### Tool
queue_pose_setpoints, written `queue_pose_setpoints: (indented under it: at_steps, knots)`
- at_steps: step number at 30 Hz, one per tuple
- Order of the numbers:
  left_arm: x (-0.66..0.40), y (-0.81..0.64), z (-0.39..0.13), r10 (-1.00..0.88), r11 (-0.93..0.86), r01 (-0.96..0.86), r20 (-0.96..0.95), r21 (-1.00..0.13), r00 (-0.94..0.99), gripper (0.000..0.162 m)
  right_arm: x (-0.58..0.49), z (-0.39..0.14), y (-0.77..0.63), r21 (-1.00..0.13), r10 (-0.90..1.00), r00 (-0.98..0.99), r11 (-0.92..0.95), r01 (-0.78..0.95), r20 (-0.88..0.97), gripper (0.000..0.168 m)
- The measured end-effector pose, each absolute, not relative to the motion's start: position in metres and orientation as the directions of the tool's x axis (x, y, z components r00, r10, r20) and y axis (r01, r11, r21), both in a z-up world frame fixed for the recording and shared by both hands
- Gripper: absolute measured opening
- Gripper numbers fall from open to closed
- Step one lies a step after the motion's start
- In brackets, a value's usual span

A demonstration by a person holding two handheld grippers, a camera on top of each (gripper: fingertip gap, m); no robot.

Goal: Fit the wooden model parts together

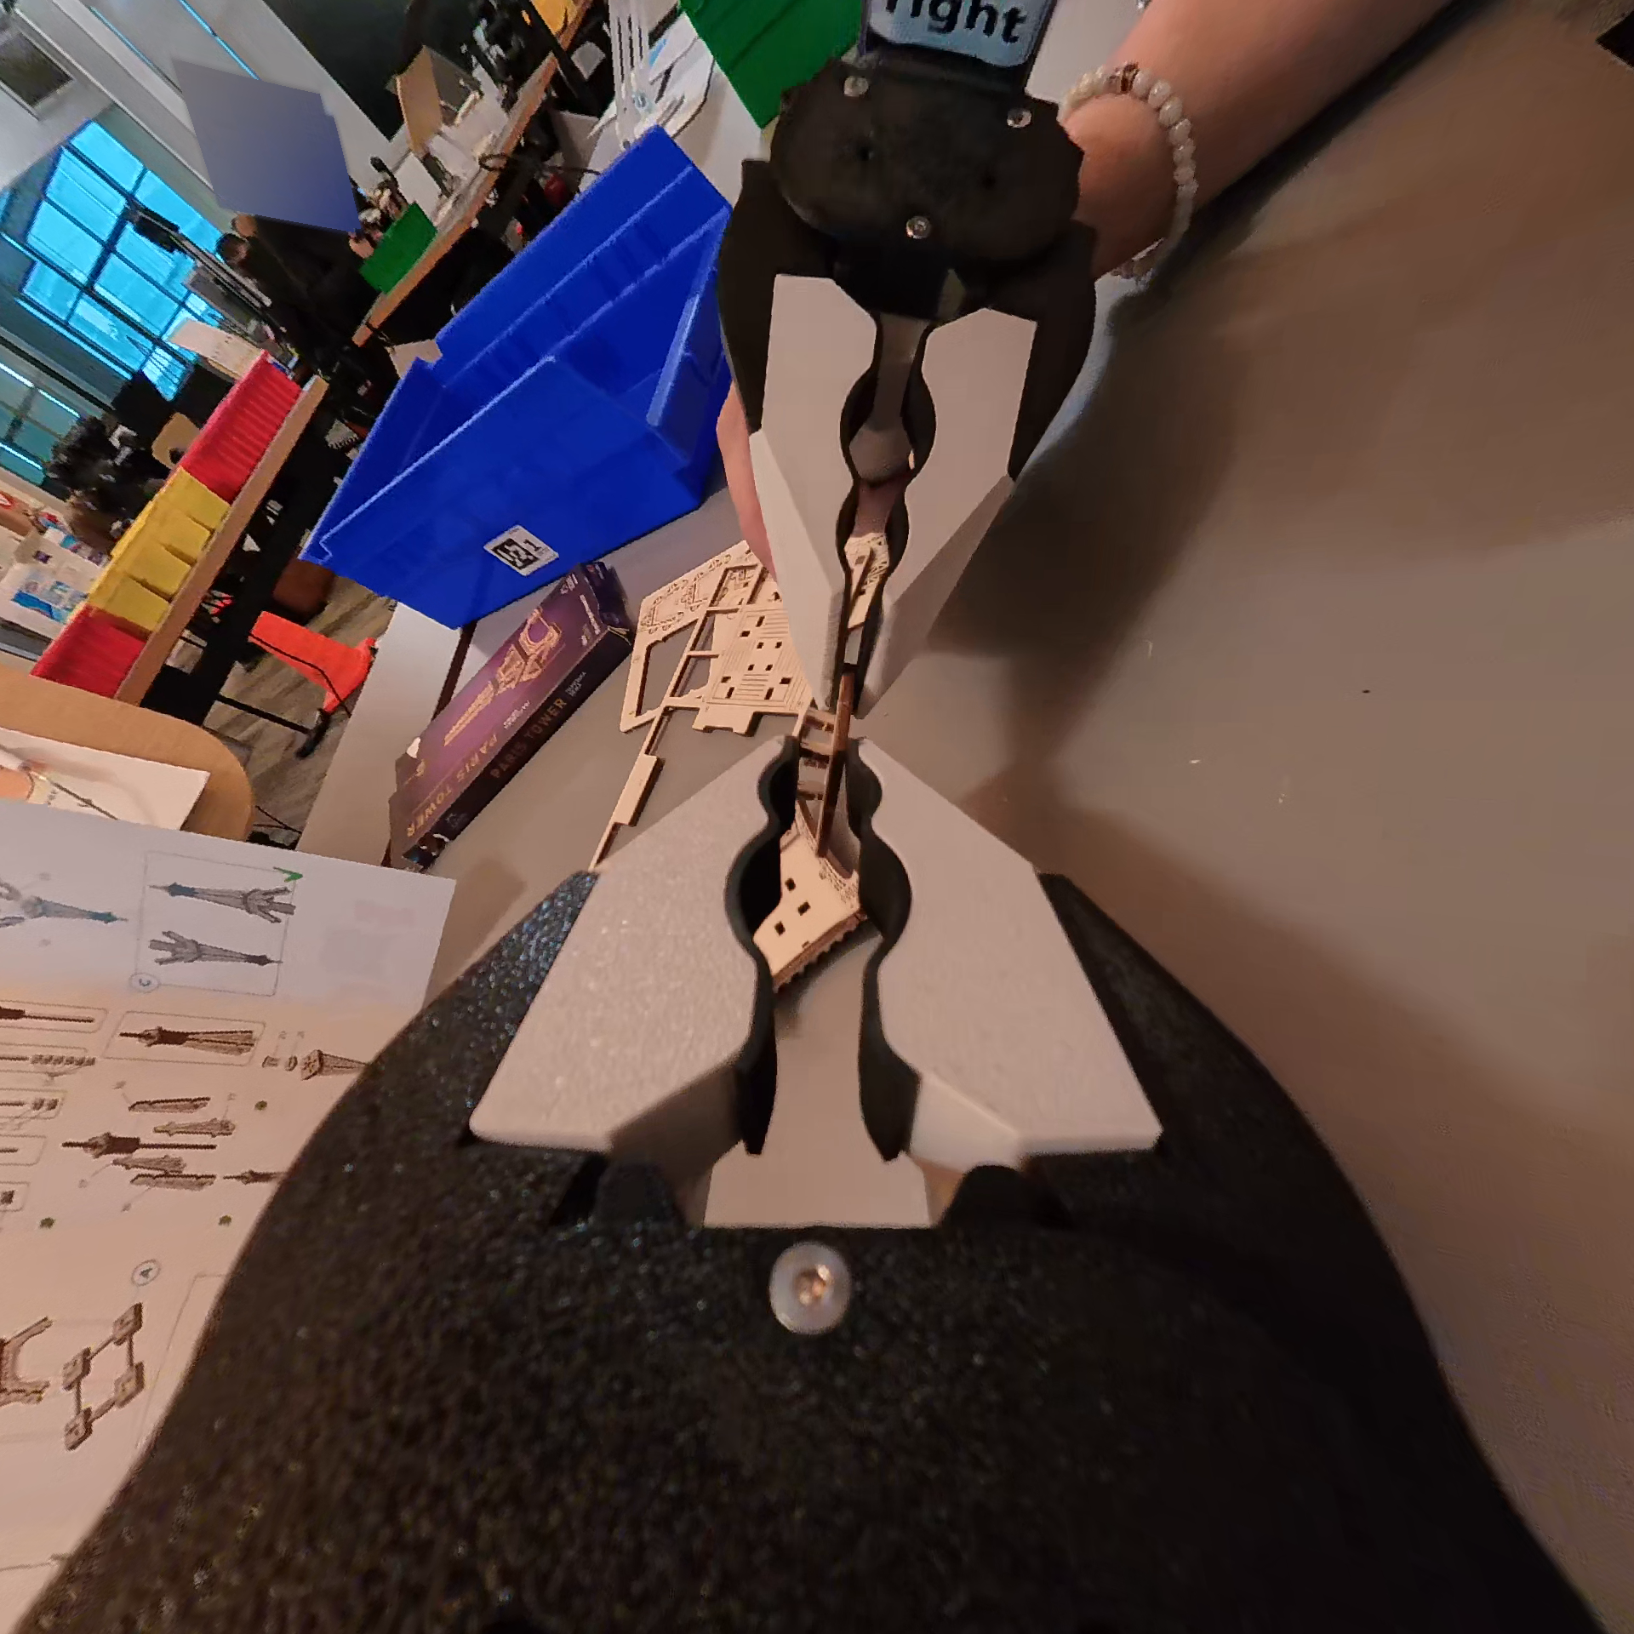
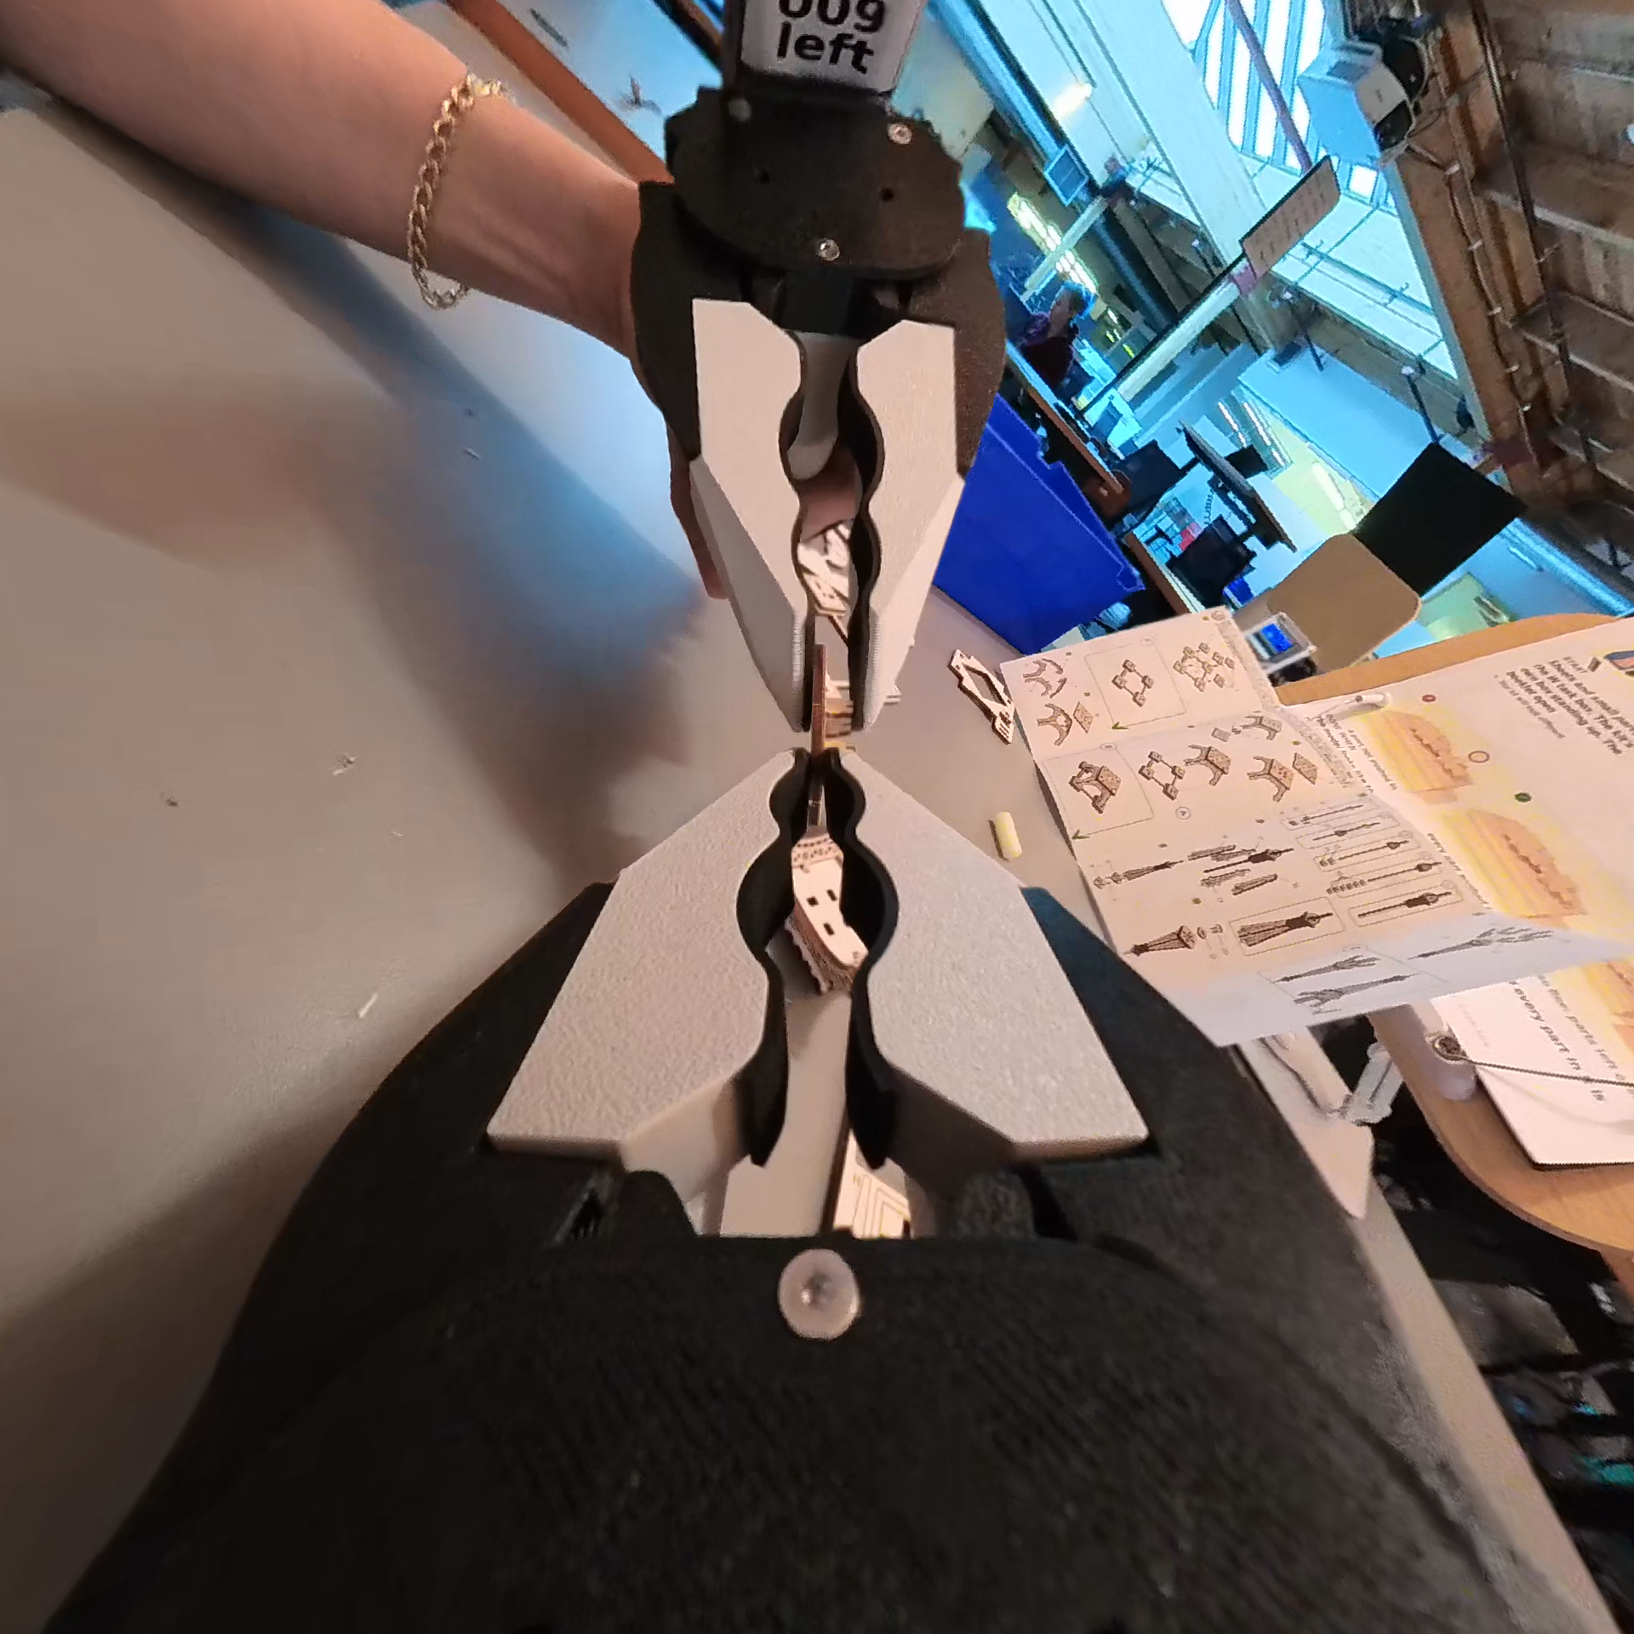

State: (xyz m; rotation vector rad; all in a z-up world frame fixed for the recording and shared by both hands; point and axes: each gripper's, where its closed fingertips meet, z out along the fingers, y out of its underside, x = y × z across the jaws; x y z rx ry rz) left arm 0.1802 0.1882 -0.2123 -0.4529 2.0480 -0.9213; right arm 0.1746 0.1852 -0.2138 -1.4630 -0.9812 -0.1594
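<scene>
Both tongs, left tongs (image 1: 818, 778) and right tongs (image 2: 818, 769), meet tip to tip above the table (image 1: 1326, 619), each clamped on a wooden part (image 1: 809, 920); only the left view shows the blue bin (image 1: 548, 442).

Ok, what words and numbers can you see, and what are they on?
I can't read writing out, only say where it sits.
White tag atop the right gripper: bold print.
Second tag atop the left gripper: bold print.
Purple box: printed title.
Sticker on the blue bin: black marks.
Instruction sheets: small print, mostly blurred.
Wooden part in each gripper: patterns, it seems.
</scene>
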Motion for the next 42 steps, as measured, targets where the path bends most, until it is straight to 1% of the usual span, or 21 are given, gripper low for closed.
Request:
queue_pose_setpoints:
  at_steps: [3,8,23,35,40,42]
  knots:
    - [0.18,0.1873,-0.2091,-0.593,0.67,0.021,-0.552,-0.742,-0.586,0.007,0.1744,-0.2106,0.1839,-0.787,0.476,0.649,0.177,0.591,0.594,0.0]
    - [0.1798,0.1879,-0.2109,-0.577,0.693,0.017,-0.57,-0.72,-0.585,0.007,0.1741,-0.2117,0.1837,-0.807,0.495,0.66,0.167,0.566,0.565,0.0]
    - [0.1781,0.1891,-0.2129,-0.565,0.716,-0.019,-0.562,-0.698,-0.604,0.007,0.1719,-0.211,0.1821,-0.781,0.481,0.639,0.182,0.597,0.6,0.0]
    - [0.1788,0.1893,-0.2114,-0.559,0.725,-0.022,-0.569,-0.689,-0.603,0.007,0.1726,-0.2092,0.1816,-0.792,0.481,0.65,0.181,0.583,0.588,0.0]
    - [0.1801,0.1858,-0.2042,-0.581,0.685,0.03,-0.572,-0.728,-0.579,0.007,0.1741,-0.2036,0.1798,-0.825,0.493,0.674,0.196,0.53,0.55,0.0]
    - [0.1775,0.1837,-0.2053,-0.578,0.674,0.03,-0.553,-0.738,-0.6,0.011,0.1729,-0.2038,0.1784,-0.828,0.501,0.67,0.207,0.521,0.547,0.0]
